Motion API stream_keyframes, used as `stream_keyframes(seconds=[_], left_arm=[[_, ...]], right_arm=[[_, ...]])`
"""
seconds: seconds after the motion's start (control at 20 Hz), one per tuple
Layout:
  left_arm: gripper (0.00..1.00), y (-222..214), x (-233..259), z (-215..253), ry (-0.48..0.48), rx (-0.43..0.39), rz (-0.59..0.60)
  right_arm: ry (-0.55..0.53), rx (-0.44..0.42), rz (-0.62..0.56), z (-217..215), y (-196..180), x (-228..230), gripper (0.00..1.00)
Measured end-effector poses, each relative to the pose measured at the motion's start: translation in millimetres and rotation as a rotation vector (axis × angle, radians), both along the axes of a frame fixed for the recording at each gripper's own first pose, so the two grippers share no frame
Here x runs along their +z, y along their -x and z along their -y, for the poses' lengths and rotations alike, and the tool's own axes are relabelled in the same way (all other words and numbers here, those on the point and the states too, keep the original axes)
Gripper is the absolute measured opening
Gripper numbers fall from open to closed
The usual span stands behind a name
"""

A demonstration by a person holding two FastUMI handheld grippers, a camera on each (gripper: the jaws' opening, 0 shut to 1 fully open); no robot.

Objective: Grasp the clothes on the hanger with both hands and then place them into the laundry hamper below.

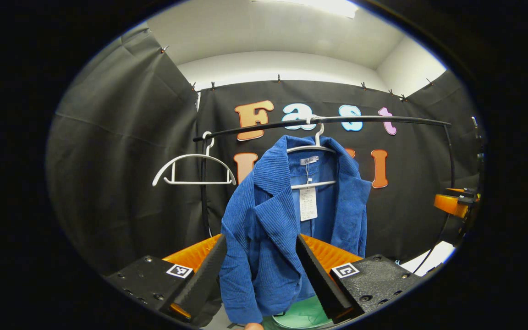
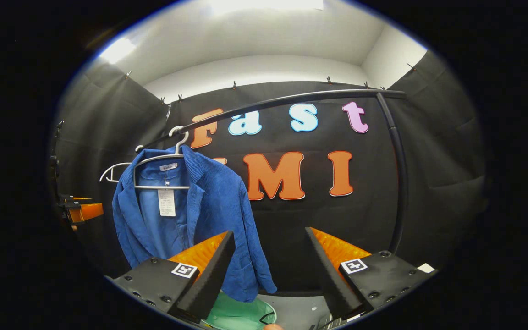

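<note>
The left gripper point(image 1: 260, 275) stands open, its two fingers spread on either side of the lower front of the blue jacket point(image 1: 287, 220), which hangs between them but somewhat beyond; neither finger appears to touch the cloth. It is lined up this way, I judge, so that closing after a short advance would pinch the near front panel. The right gripper point(image 2: 268, 270) is also open and holds nothing; it faces the dark booth wall, with the jacket off to its left, so it would have to swing left to take its own side of the garment.

The jacket sits on a white hanger point(image 1: 312, 149) hooked over the black rail point(image 1: 383, 120), a paper tag point(image 1: 308, 203) dangling inside the collar. An empty white hanger point(image 1: 194, 169) hangs farther left on the same rail. Below the jacket's hem a pale green rim shows, likely the laundry hamper point(image 1: 303, 314), placed directly underneath so the freed garment can drop in.
</note>
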State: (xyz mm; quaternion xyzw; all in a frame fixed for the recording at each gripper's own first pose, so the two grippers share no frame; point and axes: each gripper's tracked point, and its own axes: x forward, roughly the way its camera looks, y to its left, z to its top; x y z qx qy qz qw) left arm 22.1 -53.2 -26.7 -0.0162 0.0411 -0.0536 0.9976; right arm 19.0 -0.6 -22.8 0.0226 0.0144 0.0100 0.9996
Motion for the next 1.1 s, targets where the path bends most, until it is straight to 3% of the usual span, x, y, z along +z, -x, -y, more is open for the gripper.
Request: stream_keyframes(seconds=[0.5, 1.1], left_arm=[[0.92, -12, -8, 11, -0.024, -0.003, -0.01], [0.95, -56, -35, 28, -0.006, 0.008, -0.072]], right_arm=[[-0.069, 0.074, -0.029, -24, -24, -25, 0.98], [-0.077, 0.19, -0.06, -101, -71, -47, 0.98]])
